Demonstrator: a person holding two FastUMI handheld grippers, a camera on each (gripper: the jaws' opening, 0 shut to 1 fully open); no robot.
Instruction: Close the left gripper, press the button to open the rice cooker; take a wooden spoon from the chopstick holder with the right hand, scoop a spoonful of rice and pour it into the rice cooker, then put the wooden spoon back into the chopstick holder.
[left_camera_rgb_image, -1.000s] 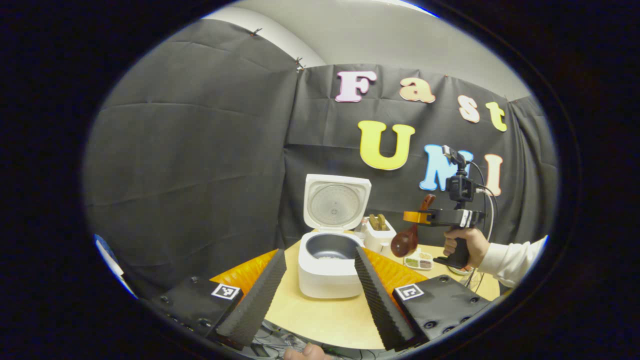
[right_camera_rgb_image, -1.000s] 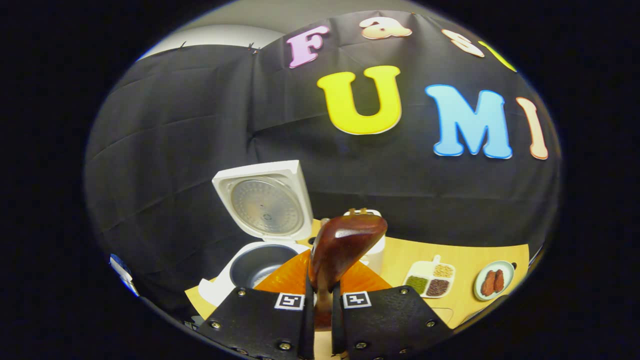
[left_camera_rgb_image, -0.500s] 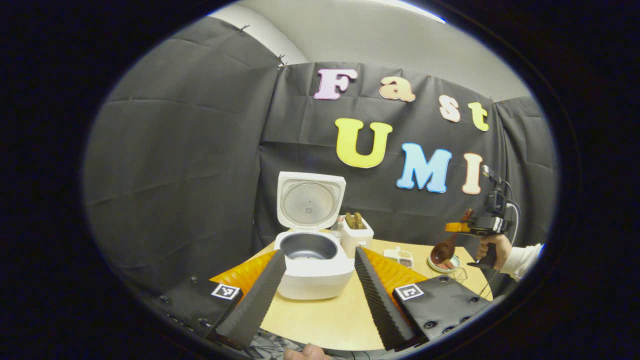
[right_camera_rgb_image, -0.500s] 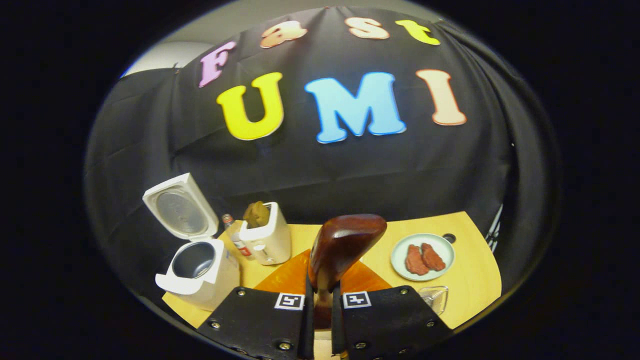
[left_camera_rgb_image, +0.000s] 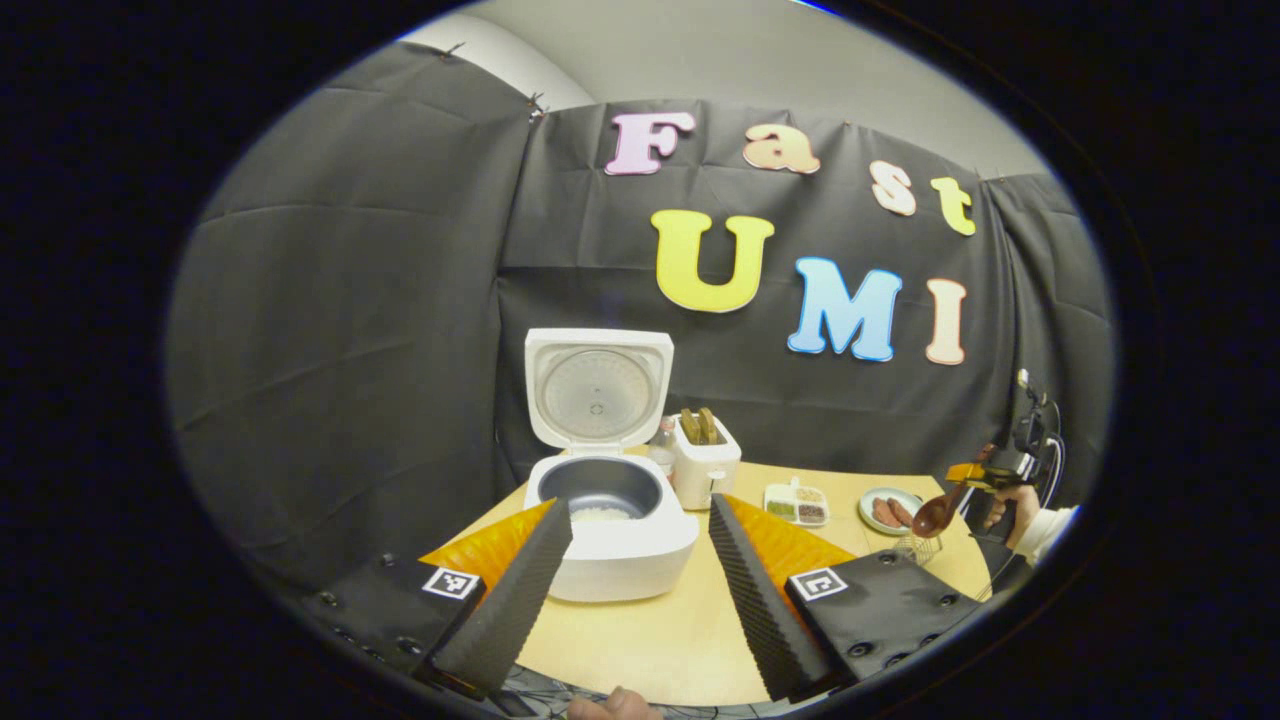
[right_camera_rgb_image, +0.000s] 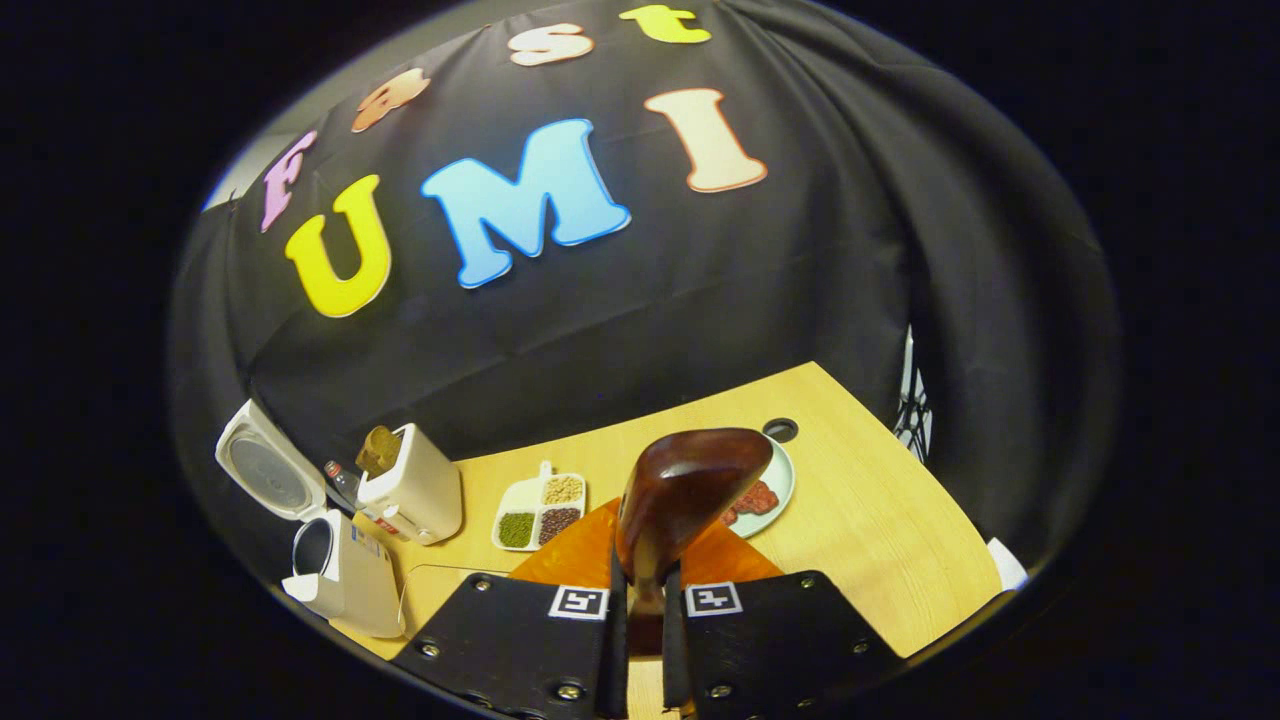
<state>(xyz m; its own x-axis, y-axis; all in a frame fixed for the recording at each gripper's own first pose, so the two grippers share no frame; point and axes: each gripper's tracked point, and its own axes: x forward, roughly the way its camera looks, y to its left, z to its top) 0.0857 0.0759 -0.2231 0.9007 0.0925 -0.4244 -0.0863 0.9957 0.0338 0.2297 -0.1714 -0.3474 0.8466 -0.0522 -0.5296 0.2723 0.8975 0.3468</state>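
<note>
The white rice cooker (left_camera_rgb_image: 612, 545) stands open with its lid (left_camera_rgb_image: 598, 385) upright and some rice in the pot (left_camera_rgb_image: 600, 513). My left gripper (left_camera_rgb_image: 638, 514) is open, with its fingers on either side of the cooker's front and apart from it. The white chopstick holder (left_camera_rgb_image: 705, 470) stands just right of the cooker. My right gripper (right_camera_rgb_image: 640, 600) is shut on the handle of the dark wooden spoon (right_camera_rgb_image: 690, 490), whose bowl points forward over the plate. That right gripper (left_camera_rgb_image: 975, 472) hangs over the table's far right end. The cooker (right_camera_rgb_image: 335, 575) and the holder (right_camera_rgb_image: 415, 490) lie far to its left.
A divided dish of grains (right_camera_rgb_image: 540, 505) and a plate of reddish food (right_camera_rgb_image: 775, 500) sit on the wooden table (right_camera_rgb_image: 880, 520). A small clear container (left_camera_rgb_image: 915, 548) stands near the right edge. A small bottle (left_camera_rgb_image: 660, 455) stands between cooker and holder.
My right gripper has carried the spoon rightward, away from the cooker, to the table's right end. My left gripper stays open and has drawn back slightly.
</note>
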